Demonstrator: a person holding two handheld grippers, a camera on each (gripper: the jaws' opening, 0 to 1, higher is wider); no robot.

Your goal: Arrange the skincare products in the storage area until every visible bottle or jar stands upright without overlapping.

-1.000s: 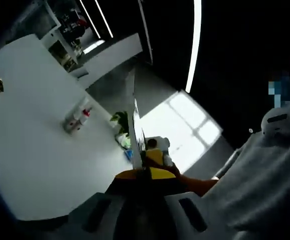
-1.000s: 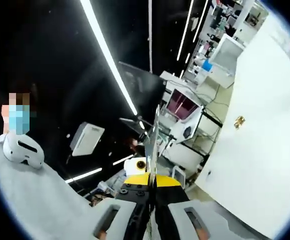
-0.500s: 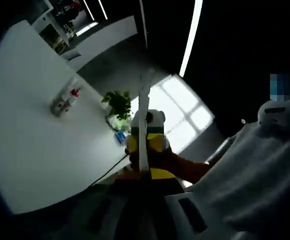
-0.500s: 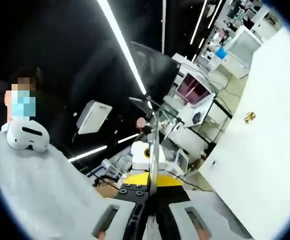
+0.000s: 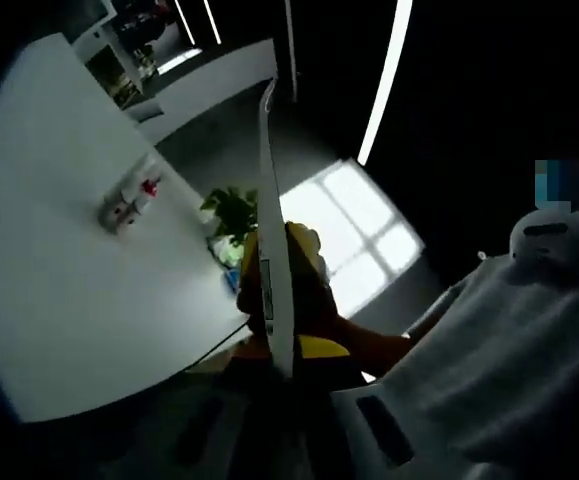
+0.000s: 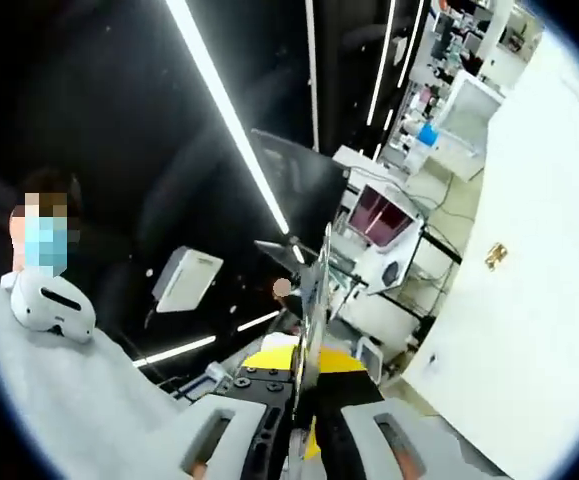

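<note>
In the left gripper view, the left gripper (image 5: 274, 360) has its jaws closed on a thin white sheet (image 5: 272, 240) seen edge-on, before a white wall (image 5: 59, 300) and a potted plant (image 5: 231, 212). In the right gripper view, the right gripper (image 6: 307, 425) is likewise closed on a thin clear sheet (image 6: 316, 295), aimed at a cluttered room. No bottle or jar can be made out, so arranging seems not yet begun. The next move likely calls for lowering both grippers toward the storage area.
</note>
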